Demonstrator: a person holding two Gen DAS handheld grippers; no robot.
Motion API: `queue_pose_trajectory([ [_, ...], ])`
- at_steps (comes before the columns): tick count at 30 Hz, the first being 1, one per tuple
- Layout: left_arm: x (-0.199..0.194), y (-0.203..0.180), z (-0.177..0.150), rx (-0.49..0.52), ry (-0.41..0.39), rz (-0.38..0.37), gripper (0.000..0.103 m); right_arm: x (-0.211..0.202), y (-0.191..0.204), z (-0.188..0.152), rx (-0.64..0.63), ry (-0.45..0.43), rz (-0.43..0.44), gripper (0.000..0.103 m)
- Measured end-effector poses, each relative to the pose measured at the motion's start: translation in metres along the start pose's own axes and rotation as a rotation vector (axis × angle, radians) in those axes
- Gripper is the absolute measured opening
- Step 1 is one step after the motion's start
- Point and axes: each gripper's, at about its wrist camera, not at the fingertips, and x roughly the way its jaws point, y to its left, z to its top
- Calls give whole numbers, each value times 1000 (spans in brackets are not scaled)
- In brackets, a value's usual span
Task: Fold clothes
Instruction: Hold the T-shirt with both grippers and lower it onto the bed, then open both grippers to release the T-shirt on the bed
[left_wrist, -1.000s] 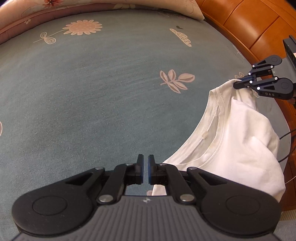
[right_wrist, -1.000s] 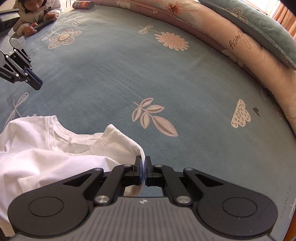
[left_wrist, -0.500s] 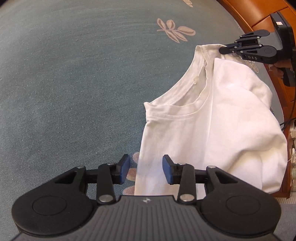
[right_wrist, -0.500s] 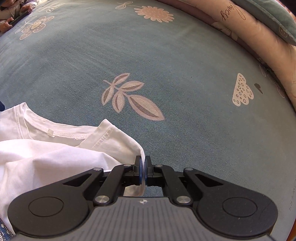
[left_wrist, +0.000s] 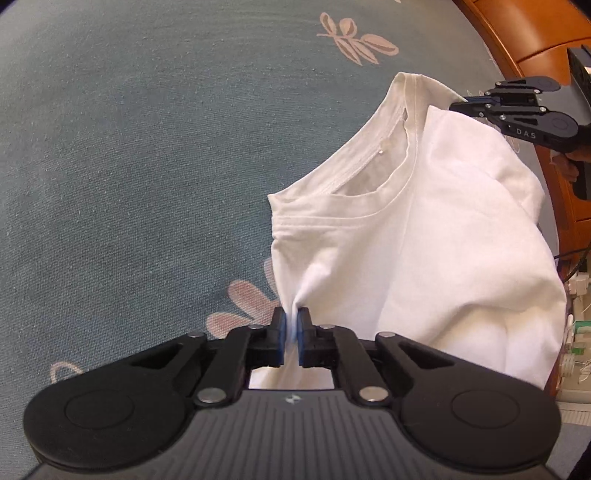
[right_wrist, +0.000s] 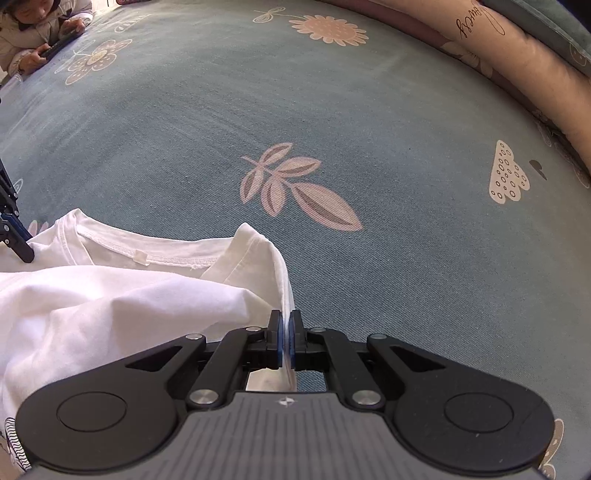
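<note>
Pinching a white T-shirt (left_wrist: 436, 236) at each shoulder, we have our left gripper (left_wrist: 291, 326) and right gripper (right_wrist: 284, 332) clamped on cloth. It hangs between them above the teal bedspread (right_wrist: 369, 110), neckline running claw to claw; its lower body falls out of sight.

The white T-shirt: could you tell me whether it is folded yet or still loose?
Still loose: the white T-shirt hangs bunched between the left gripper and right gripper, neckline open.
</note>
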Motion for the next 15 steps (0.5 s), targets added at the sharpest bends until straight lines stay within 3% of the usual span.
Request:
queue_pose_trajectory([
  [5,-11,-11,1,-16,-43,70,2,-7,0,-3,-5,-19,-7,4],
  [10,-43,-1,28,-53,-169,220,2,-11,-4,2,1,-44,-32,4],
  [15,-57,18,67,-24,-239,352,2,-8,-12,13,21,-60,-61,4],
])
